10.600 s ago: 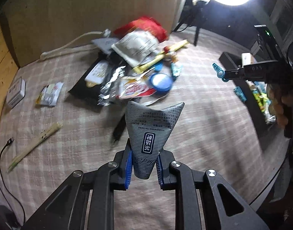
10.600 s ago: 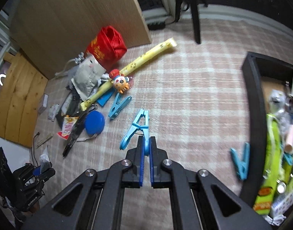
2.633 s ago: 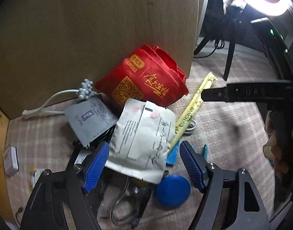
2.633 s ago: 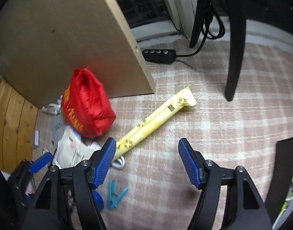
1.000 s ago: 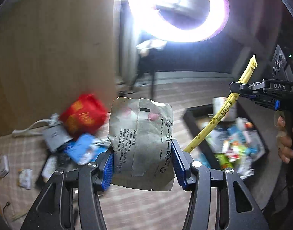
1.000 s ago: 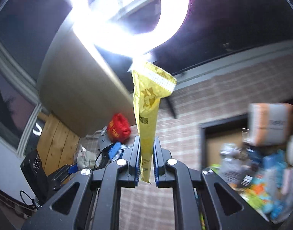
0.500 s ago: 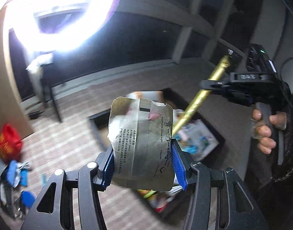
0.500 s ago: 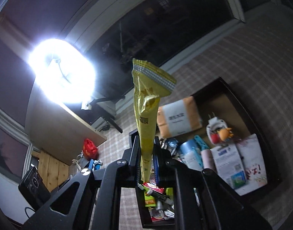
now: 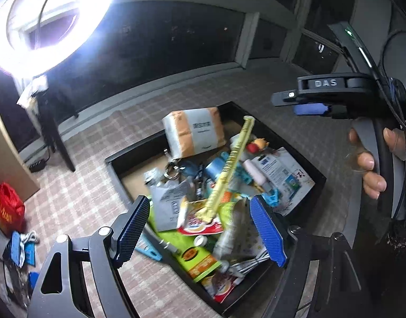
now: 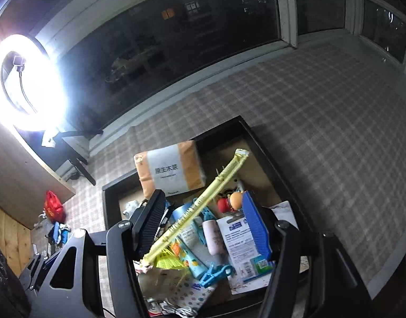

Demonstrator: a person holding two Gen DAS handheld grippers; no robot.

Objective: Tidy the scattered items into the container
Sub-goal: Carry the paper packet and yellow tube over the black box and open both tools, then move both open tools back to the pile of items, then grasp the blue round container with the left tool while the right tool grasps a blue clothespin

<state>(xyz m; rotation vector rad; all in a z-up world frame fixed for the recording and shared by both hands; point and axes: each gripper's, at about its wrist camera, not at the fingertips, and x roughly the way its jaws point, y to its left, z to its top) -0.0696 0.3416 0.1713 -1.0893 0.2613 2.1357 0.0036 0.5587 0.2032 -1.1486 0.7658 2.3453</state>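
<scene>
**Left wrist view: both tools opening over the container**

I am holding my left tool above the black container on the plaid floor; its blue pads are spreading wide with nothing pressed between them. A crumpled patterned packet is lying below in the container. In the right wrist view, my right tool is also opening, its pads clear of the long yellow stick packet, which is slanting across the heaped items inside the container. A red bag is lying well apart by a wooden board.
</scene>
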